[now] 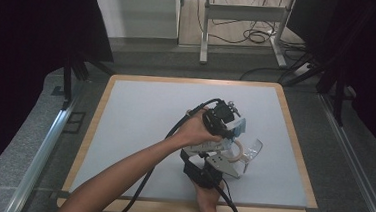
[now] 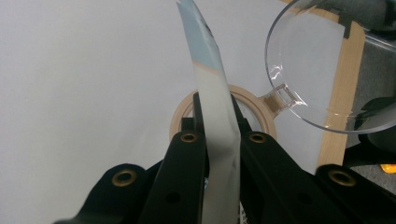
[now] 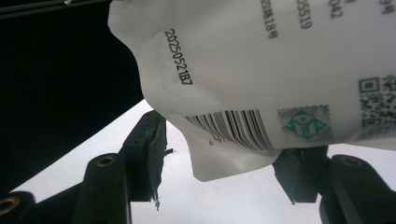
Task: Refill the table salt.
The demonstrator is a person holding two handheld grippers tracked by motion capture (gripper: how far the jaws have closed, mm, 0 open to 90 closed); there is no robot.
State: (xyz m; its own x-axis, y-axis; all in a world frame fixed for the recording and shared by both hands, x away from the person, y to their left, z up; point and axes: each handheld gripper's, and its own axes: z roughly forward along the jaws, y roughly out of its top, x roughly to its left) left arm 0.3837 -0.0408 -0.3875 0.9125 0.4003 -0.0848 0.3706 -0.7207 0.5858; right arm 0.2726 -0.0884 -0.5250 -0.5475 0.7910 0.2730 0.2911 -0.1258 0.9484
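A white pouch (image 1: 236,126) with a blue top end hangs over the middle of the table. My left gripper (image 1: 228,131) is shut on its thin edge; in the left gripper view the pouch (image 2: 215,107) stands edge-on between the gripper (image 2: 217,121) jaws. My right gripper (image 1: 212,153) comes up from below. In the right gripper view the barcoded lower corner of the pouch (image 3: 261,60) hangs between the gripper (image 3: 226,168) jaws, which stand apart with a gap on the left side. A beige ring (image 2: 254,100) and a clear round plastic piece (image 2: 308,60) lie just beyond.
The pale mat (image 1: 139,132) has a wooden table rim (image 1: 294,138) around it. The ring (image 1: 238,150) and the clear piece (image 1: 254,148) sit right of the hands. Cables and a desk frame (image 1: 242,14) stand on the floor beyond the table.
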